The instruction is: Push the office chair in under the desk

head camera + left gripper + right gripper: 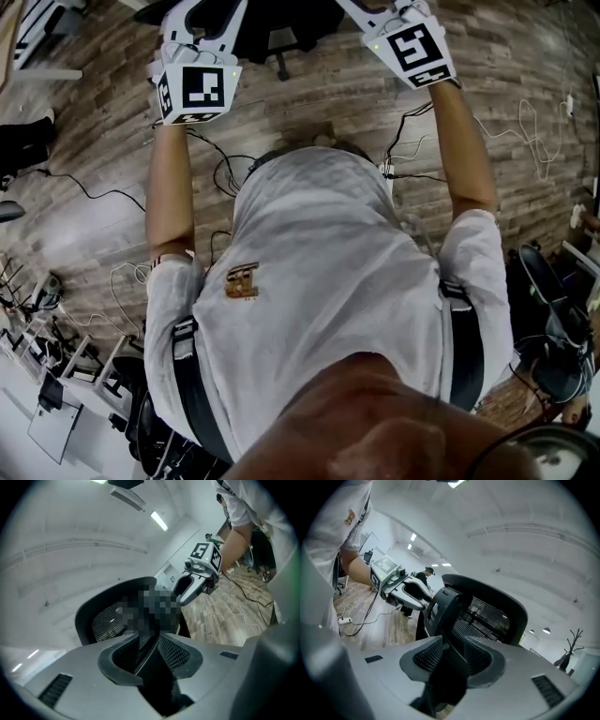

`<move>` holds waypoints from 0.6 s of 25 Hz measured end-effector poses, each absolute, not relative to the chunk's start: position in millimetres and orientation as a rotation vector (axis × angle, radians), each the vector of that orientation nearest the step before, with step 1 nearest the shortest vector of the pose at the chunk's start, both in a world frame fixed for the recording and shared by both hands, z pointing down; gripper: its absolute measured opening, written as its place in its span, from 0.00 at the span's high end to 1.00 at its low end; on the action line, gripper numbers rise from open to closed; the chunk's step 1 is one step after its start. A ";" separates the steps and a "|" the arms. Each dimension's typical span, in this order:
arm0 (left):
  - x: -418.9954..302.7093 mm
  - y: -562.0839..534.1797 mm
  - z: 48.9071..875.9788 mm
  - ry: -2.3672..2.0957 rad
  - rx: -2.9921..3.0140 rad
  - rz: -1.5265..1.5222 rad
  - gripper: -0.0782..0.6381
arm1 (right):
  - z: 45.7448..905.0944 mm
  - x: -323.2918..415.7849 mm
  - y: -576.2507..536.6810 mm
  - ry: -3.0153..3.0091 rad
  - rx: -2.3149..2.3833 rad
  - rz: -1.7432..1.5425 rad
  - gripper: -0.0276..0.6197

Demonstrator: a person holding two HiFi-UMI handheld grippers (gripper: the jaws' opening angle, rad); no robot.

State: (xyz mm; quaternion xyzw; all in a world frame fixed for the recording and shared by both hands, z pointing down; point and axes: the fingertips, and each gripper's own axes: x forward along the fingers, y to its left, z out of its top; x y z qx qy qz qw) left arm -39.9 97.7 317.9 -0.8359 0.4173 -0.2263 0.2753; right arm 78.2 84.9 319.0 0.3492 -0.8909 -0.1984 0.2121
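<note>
The left claw (151, 654) and the right claw (449, 660) each stand partly open, astride opposite edges of the black mesh-backed office chair (104, 617), its rim between the pads but not clamped. The chair stands just ahead of the person on the wood-plank floor (89, 131), and no surface shows. Unclamped pads may slip off when pushing. Farther out, trailing black cables (220, 169) could snag the wheels.

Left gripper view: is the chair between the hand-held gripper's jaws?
Yes, the left hand-held gripper straddles a dark edge of the office chair.
</note>
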 end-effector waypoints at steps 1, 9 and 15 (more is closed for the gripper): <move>-40.9 94.8 321.3 1.103 -2.221 -0.645 0.70 | 321.9 77.5 82.3 -2.451 0.958 -0.565 0.75; -45.1 69.6 353.9 0.969 -2.005 -0.894 0.54 | 350.4 74.8 54.6 -2.165 0.864 -0.776 0.60; -52.1 53.2 364.9 0.917 -1.852 -1.001 0.46 | 365.7 71.9 35.7 -1.887 0.802 -0.991 0.57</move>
